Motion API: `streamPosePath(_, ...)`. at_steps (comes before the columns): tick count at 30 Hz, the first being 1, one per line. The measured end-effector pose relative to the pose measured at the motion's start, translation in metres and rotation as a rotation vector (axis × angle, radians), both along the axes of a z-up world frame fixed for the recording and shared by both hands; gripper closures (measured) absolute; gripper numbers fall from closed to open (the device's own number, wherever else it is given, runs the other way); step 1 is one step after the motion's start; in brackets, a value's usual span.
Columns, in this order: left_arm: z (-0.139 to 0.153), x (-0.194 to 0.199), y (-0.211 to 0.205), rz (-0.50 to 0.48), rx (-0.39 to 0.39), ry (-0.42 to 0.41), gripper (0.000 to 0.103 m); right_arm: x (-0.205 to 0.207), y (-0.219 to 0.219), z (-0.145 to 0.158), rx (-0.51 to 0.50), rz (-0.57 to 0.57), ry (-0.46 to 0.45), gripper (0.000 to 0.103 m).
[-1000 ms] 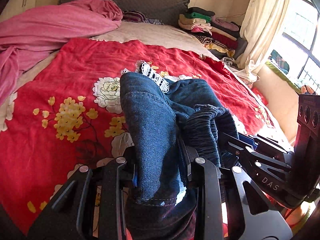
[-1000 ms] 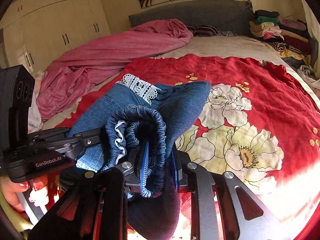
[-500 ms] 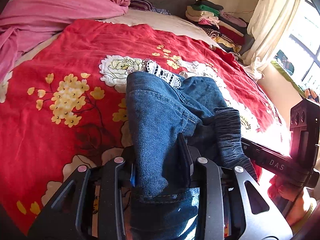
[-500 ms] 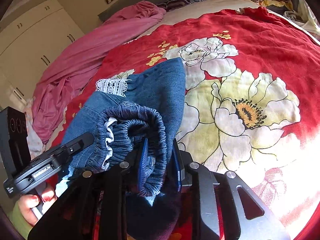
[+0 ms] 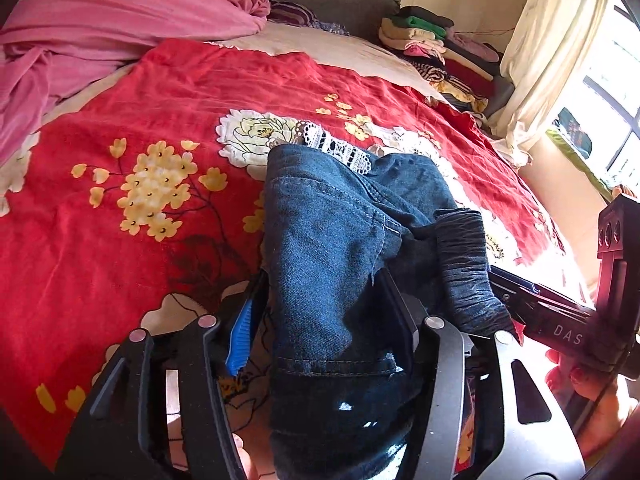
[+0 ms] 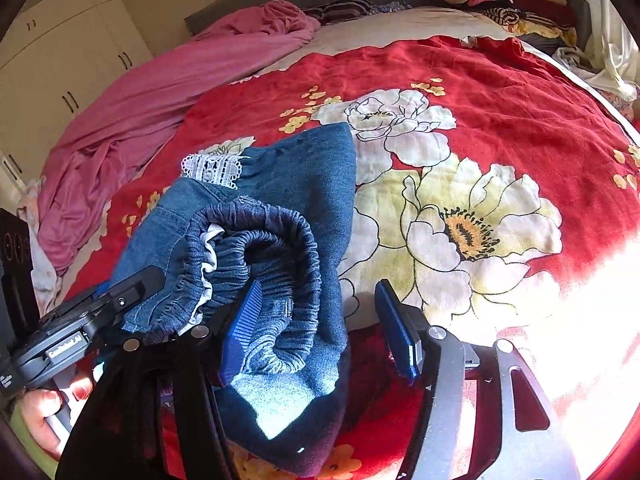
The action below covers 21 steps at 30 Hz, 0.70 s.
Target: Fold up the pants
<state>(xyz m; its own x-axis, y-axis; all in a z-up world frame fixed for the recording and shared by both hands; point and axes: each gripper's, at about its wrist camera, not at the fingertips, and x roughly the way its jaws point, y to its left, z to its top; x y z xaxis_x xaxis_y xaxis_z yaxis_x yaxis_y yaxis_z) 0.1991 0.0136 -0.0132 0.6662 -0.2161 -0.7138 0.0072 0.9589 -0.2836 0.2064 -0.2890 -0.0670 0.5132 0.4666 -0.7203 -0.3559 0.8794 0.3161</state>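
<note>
"DAS" on right gripper (image 5: pixel 516 280), perhaps partial

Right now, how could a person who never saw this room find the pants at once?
Find the red flowered bedspread covering the bed. Near its front edge lies a bundle of dark blue denim, the pants. Only it has a white lace patch and a gathered elastic waistband.

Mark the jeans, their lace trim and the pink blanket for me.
jeans (image 5: pixel 320 264): left wrist view, denim panel between the fingers.
lace trim (image 6: pixel 212 170): right wrist view, middle of the white strip.
pink blanket (image 5: pixel 120 24): left wrist view, bunched top fold.
</note>
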Motion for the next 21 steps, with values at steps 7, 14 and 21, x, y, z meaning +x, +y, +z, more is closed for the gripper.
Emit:
streamPosePath(7,0.006,-0.005,0.004,0.011,-0.006,-0.013,0.035,-0.007,-0.01,0.009,0.012,-0.043,-0.033,0.027)
streamPosePath(14,0.011,-0.01,0.007,0.018,-0.008,-0.017,0.016,-0.014,-0.018,0.019,0.013,-0.081,-0.062,0.016)
streamPosePath(21,0.016,-0.015,0.008,0.02,-0.002,-0.027,0.01,-0.02,-0.023,0.03,0.006,-0.097,-0.096,0.012)
